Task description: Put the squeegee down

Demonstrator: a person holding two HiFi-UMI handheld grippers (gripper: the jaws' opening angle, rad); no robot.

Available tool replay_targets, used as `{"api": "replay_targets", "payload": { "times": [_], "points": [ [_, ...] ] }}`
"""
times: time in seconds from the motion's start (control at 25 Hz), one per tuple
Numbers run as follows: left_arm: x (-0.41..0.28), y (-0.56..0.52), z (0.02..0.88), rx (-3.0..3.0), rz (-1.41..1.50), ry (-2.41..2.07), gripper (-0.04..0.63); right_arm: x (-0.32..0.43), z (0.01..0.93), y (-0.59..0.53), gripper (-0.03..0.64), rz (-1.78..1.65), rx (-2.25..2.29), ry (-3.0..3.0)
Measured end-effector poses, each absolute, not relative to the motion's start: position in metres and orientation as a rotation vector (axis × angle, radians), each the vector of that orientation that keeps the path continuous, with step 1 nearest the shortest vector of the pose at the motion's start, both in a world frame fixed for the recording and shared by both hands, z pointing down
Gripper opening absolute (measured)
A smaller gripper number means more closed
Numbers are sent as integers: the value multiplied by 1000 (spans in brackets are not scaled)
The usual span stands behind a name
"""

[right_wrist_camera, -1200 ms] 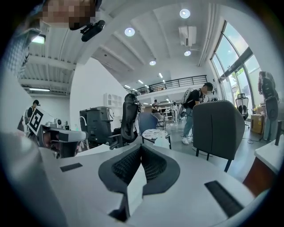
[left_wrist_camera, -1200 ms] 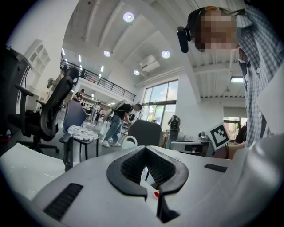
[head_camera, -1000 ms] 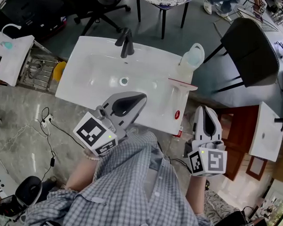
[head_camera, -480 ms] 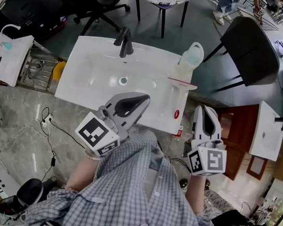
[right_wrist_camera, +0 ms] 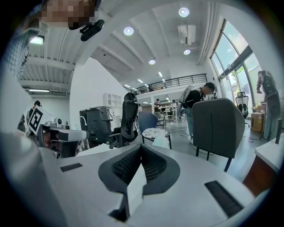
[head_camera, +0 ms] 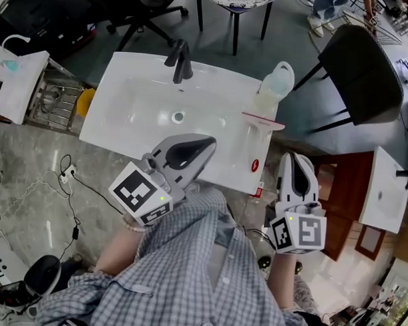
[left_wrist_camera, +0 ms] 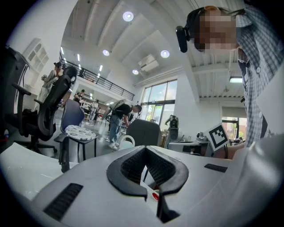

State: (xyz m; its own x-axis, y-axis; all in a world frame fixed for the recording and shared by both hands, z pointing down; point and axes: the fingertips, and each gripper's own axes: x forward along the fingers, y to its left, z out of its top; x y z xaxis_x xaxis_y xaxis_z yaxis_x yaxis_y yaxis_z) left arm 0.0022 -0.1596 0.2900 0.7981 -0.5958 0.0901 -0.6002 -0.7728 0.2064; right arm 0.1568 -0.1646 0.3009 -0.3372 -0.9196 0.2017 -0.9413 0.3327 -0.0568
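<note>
The squeegee (head_camera: 261,127) lies on the right end of the white sink top (head_camera: 126,89), its red-edged blade across the far end and its white handle running toward me. My left gripper (head_camera: 208,140) hovers level over the sink's front edge, just left of the handle, shut and holding nothing. Through the slit in that gripper's jaws (left_wrist_camera: 145,153) a red spot (left_wrist_camera: 154,195) on something white shows below. My right gripper (head_camera: 296,159) hangs off the sink's front right corner, shut and holding nothing; in its own view (right_wrist_camera: 141,148) nothing is between the pads.
A black faucet (head_camera: 181,63) stands at the sink's back, and the drain (head_camera: 178,116) is mid-basin. A translucent jug (head_camera: 276,82) sits at the back right corner. A dark chair (head_camera: 364,71) stands right of the sink, a stool (head_camera: 236,1) behind it, and cables (head_camera: 70,181) lie on the floor.
</note>
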Motion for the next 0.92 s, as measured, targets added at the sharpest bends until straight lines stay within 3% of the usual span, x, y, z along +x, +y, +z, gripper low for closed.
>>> {"api": "replay_targets", "payload": {
  "times": [0.92],
  "points": [
    [0, -152, 287, 2768, 26, -916, 6, 153, 303, -157, 9, 253, 1715, -2430]
  ]
}}
